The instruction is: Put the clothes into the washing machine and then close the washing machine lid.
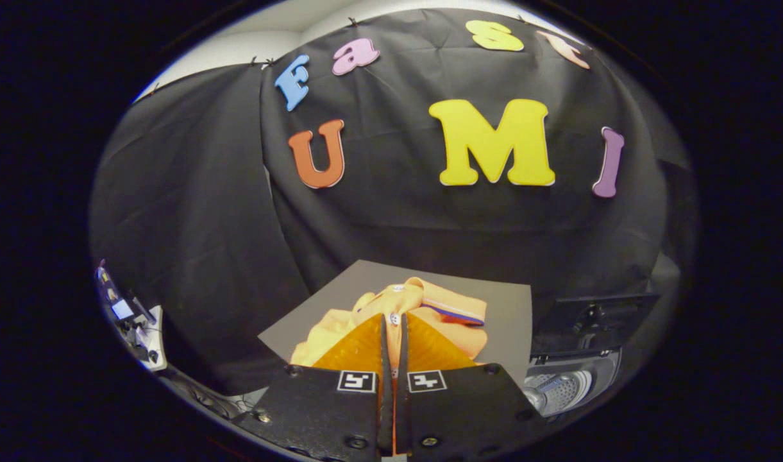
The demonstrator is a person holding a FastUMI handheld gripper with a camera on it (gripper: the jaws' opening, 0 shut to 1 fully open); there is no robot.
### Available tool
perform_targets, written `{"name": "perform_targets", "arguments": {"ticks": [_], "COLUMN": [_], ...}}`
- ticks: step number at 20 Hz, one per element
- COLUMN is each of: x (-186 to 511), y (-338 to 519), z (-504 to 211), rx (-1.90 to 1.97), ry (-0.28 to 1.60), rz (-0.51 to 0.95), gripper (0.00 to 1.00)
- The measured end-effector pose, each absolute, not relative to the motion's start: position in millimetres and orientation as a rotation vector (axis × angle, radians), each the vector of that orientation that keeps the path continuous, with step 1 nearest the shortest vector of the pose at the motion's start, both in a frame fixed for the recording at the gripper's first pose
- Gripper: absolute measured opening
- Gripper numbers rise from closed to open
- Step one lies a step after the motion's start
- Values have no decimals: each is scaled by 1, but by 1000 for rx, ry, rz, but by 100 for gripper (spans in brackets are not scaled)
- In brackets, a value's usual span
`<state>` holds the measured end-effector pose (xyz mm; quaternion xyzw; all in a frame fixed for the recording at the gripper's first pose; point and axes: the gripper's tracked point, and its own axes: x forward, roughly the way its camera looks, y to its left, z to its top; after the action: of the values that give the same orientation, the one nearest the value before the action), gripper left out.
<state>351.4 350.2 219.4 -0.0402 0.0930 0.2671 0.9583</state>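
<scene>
An orange polo shirt [442,314] with a striped collar lies bunched on a grey mat [506,308]. My gripper [394,321] is over the shirt's near part, its two fingers drawn almost together. A thin strip of the buttoned placket runs up the narrow gap between them, so the fingers are shut on the cloth. To the right of the fingers stands a small washing machine [567,385] with its dark lid [593,317] raised upright and the ribbed drum showing inside.
The black cloth wall hangs close behind the mat. Off to the left is a white stand [141,337] with small gear and cables. The mat's far edge lies just beyond the shirt.
</scene>
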Motion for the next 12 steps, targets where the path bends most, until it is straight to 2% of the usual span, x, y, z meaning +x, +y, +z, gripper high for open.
{"name": "perform_targets", "arguments": {"ticks": [12], "x": [262], "y": [245], "z": [350], "rx": [-32], "ry": [-96], "rz": [436], "gripper": [5]}}
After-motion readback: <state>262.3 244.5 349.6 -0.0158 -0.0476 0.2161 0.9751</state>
